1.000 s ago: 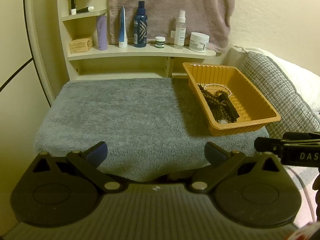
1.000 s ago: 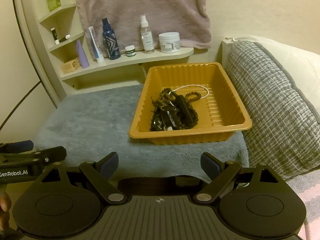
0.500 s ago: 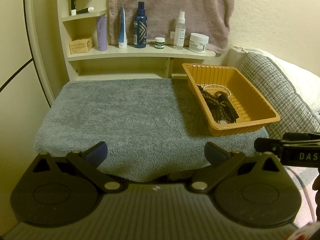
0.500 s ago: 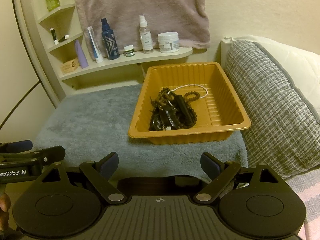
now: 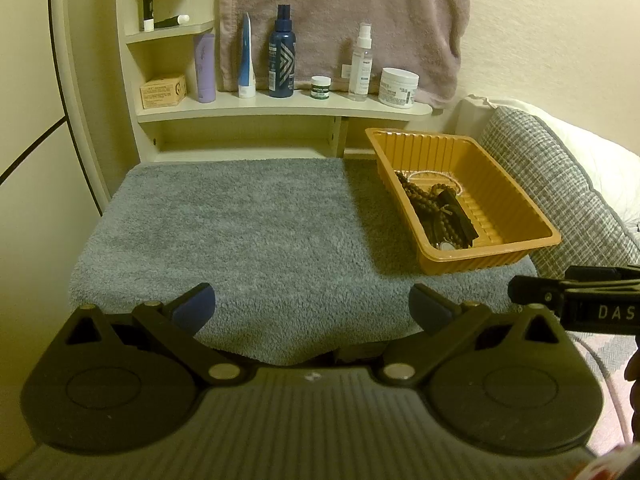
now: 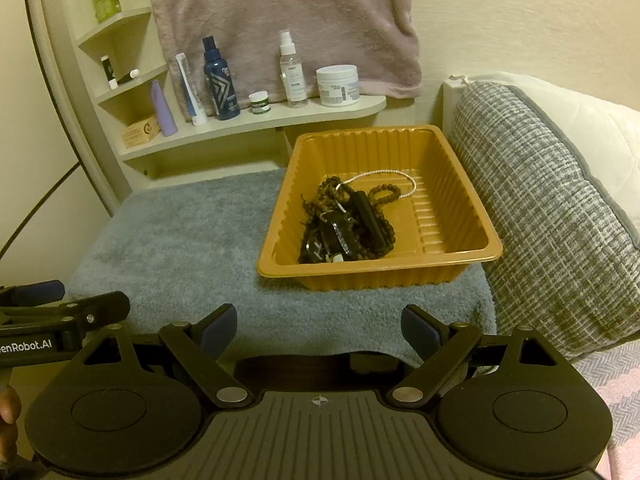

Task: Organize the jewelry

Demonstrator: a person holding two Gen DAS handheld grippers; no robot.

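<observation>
An orange plastic tray [image 6: 440,160] [image 5: 516,196] stands on the right of a grey towel [image 6: 180,240] [image 5: 240,232]. A tangle of jewelry [image 6: 346,226] [image 5: 440,212] lies in it: brown bead strings, dark pieces and a thin pale chain [image 6: 384,174]. My right gripper [image 6: 318,328] hovers open and empty at the towel's near edge, short of the tray. Open and empty too, my left gripper [image 5: 312,308] hangs over the towel's near edge, left of the tray.
A cream shelf [image 5: 280,106] behind the towel carries bottles, a tube and jars, under a hanging pink towel [image 6: 288,12]. A grey woven cushion [image 6: 552,216] lies close against the tray's right side. Each view catches the other gripper at its edge.
</observation>
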